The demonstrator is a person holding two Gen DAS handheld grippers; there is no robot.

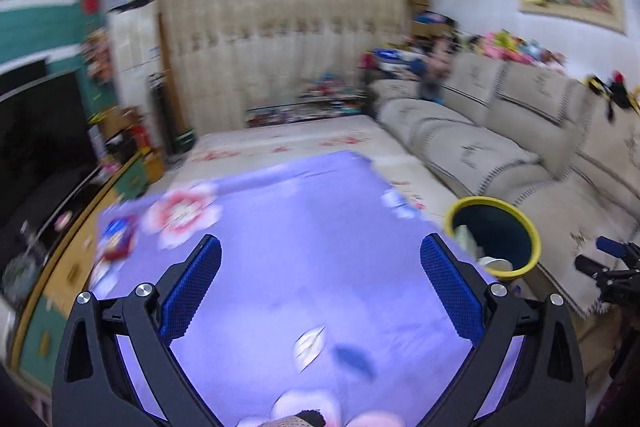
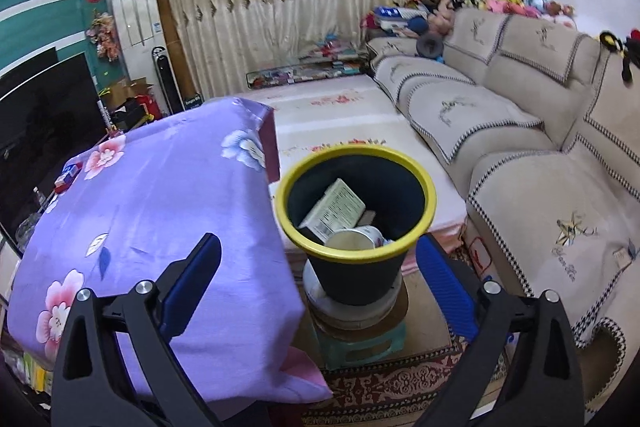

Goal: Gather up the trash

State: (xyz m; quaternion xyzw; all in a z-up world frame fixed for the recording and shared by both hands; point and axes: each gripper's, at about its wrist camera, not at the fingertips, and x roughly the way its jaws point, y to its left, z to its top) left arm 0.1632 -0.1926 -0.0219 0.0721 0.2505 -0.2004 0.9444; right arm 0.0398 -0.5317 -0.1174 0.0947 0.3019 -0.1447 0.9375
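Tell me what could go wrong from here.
The bin stands on a stack of round tins and a small stool, so a nudge might tip it. The box inside leans up high, so more trash may bounce out. The packet lies near the table's far edge.

A waste bin (image 2: 355,211) holding a box (image 2: 334,205) and cup (image 2: 354,239) stands between the cloth-covered table (image 2: 160,211) on its left and the sofa (image 2: 520,147) on its right.

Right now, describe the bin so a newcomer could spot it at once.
Find the long beige sofa; between it and the table draped in purple flowered cloth stands a dark round plastic bin. Its yellow rim sets it apart; a box and a cup lie inside.
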